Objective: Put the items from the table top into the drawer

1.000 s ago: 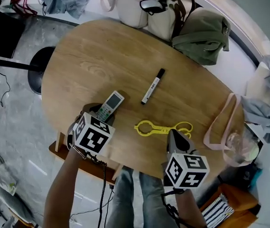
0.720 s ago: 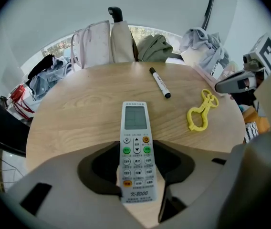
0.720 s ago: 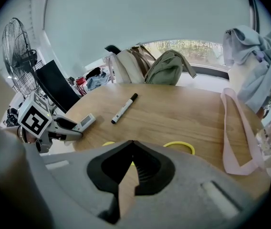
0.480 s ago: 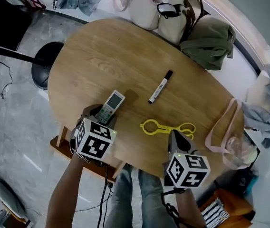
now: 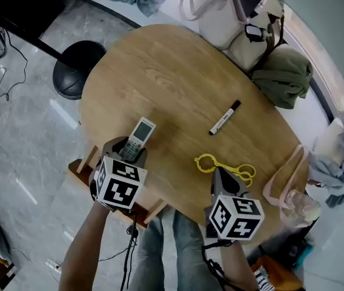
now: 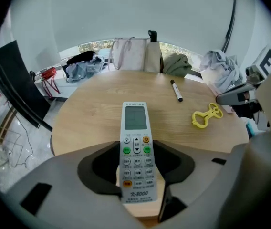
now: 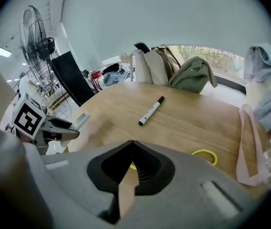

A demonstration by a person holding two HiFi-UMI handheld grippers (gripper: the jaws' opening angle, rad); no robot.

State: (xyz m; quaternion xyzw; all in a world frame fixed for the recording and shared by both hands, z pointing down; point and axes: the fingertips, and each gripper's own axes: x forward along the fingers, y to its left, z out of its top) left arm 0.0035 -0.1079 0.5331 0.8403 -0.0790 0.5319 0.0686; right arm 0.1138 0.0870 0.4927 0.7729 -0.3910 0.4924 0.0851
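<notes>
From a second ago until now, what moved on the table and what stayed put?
The left gripper, its jaws shut on the remote, carried the remote away from the marker and closer to the edge of the table. Nothing was let go. The marker and the yellow tool lie where they were.

yellow clip [image 7: 205, 151] mostly behind right gripper [image 7: 132, 143]

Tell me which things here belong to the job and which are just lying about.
For the job: remote in the left gripper, marker, yellow plastic tool.
Lying about: beige bags, green bag, pink-strapped bag.
</notes>
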